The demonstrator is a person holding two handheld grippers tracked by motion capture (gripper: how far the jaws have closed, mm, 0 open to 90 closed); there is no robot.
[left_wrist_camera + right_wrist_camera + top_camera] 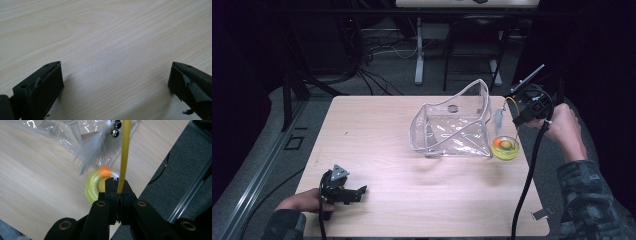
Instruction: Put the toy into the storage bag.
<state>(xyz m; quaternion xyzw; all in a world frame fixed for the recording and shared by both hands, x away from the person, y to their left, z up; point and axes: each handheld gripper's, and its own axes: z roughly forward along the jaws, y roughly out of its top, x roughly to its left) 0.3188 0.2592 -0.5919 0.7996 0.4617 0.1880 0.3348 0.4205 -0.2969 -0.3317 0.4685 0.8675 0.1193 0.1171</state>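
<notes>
Gripping a thin yellow wand (pixel 124 157) with a grey feather (pixel 96 148) dangling from its far end, the right tongs (pixel 117 185) are clamped shut just above the yellow dish (pixel 505 148); I judge the slim stick could slip or twist, letting the feather snag the clear bag (pixel 452 125) beside the dish. That dish holds an orange ball (pixel 497 143), the bag looks empty, and the left tongs (pixel 116 82) gape open with nothing between them, resting on the bench (pixel 422 200) well away from the dish.

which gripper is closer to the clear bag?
Right. The right gripper hangs just off the clear bag at its right side; the left gripper rests at the table's near-left corner, well apart.
</notes>
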